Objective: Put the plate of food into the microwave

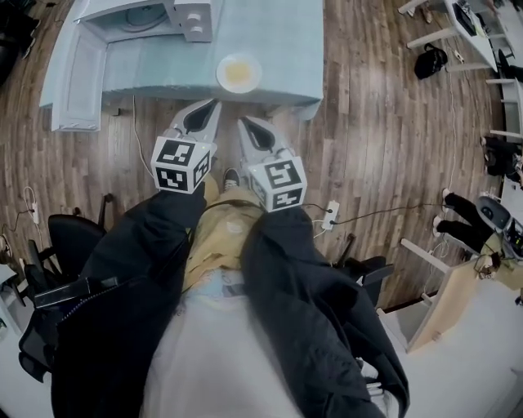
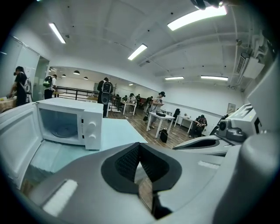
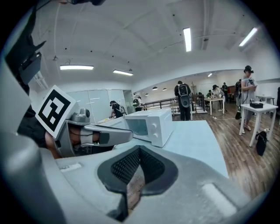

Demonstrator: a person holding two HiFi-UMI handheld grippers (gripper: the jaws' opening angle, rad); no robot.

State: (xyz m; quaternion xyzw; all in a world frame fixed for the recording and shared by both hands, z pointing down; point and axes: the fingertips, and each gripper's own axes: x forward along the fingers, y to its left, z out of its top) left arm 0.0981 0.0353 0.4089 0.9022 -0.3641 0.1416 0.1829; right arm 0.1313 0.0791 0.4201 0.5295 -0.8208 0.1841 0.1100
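Plate of food [image 1: 239,73]: a white plate with a pale yellow serving stands near the front edge of the light blue worktop [image 1: 282,49], at your 12 o'clock, beyond both jaw tips and touched by neither. Microwave [image 1: 147,16]: it sits at about 10 o'clock from the plate, well apart from it, with its door [image 1: 78,77] swung fully open toward 9 o'clock and the glass turntable [image 2: 64,130] bare. Left gripper [image 1: 215,103]: your jaws are closed tip to tip with nothing between them. Right gripper [image 1: 242,122]: the same, jaws together and empty, level with the left. Progress: the door is already open, so you have the approach, the grasp, the carry and the placing left to do. Not accounted for: the head view cuts off the microwave's far part. Neither gripper view shows the plate, and you cannot tell what the food is.
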